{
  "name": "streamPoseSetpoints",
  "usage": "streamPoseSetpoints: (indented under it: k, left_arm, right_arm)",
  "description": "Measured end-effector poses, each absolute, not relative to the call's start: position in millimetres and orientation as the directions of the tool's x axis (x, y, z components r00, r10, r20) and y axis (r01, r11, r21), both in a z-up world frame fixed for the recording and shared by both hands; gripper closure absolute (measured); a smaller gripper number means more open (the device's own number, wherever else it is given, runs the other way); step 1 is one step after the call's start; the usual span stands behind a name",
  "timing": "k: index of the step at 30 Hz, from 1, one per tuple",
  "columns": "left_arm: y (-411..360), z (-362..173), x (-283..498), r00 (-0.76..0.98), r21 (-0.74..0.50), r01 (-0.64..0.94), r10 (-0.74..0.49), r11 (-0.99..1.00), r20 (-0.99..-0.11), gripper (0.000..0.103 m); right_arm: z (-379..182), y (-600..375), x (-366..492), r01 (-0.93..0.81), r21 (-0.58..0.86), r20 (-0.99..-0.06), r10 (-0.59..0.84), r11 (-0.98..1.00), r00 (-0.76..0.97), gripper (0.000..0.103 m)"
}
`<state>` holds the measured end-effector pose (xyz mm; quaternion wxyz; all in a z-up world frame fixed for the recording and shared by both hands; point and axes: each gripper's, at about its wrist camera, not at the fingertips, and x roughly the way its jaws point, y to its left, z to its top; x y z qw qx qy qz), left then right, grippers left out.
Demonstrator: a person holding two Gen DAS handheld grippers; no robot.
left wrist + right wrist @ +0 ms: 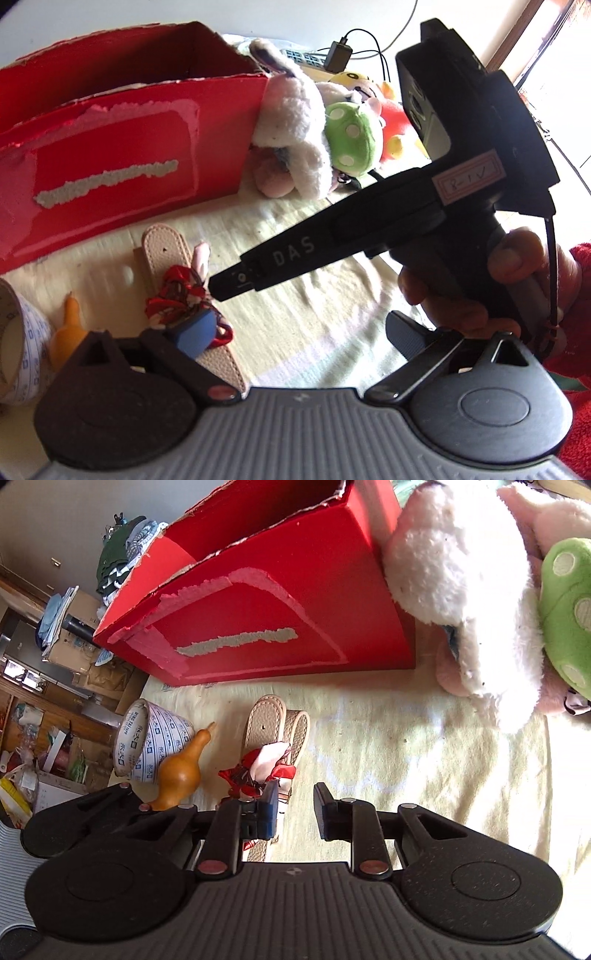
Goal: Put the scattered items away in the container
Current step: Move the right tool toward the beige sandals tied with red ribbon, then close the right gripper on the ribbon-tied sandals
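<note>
A red cardboard box (pixel 110 155) with torn edges stands open at the back left; it also shows in the right wrist view (pixel 266 602). A red and white tasselled charm (pixel 177 299) lies on a beige leather strap (pixel 162 251) on the cream cloth. My left gripper (pixel 299 332) is open wide, its left pad beside the charm. My right gripper (pixel 295 812) is open, its left pad (pixel 267 808) next to the charm (pixel 266 771) and strap (pixel 273 720). Seen from the left wrist view, the right gripper (pixel 229 284) points at the charm.
A small orange gourd (pixel 181 768) and a roll of printed tape (pixel 147 738) lie to the left. Plush toys, white (pixel 295 133), green spotted (pixel 351 136) and red-yellow (pixel 391 122), are piled right of the box. A charger and cables (pixel 340 55) lie behind.
</note>
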<state>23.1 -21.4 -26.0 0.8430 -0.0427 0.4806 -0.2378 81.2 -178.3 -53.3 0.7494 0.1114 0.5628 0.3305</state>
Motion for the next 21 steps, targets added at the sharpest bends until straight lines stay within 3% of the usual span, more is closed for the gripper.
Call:
streamPoseSetpoints:
  k: [5, 14, 18, 21]
  left_arm:
    - [-2, -24, 24, 0.459, -0.261, 0.277, -0.366, 0.925, -0.810, 0.003]
    - [-8, -53, 36, 0.405, -0.282, 0.206, -0.344, 0.937, -0.847, 0.003]
    - [-3, -60, 40, 0.390, -0.305, 0.176, -0.351, 0.936, -0.851, 0.014]
    - [-1, -63, 41, 0.400, -0.305, 0.174, -0.350, 0.936, -0.847, 0.016]
  right_arm:
    - [-47, -169, 86, -0.379, 0.555, -0.751, 0.642, 0.741, 0.154, 0.070]
    - [-60, -150, 94, -0.363, 0.539, -0.784, 0.610, 0.760, 0.114, 0.058]
    - [-63, -146, 97, -0.368, 0.553, -0.782, 0.618, 0.748, 0.080, 0.059]
    - [-63, -141, 99, -0.380, 0.544, -0.792, 0.608, 0.748, 0.063, 0.060]
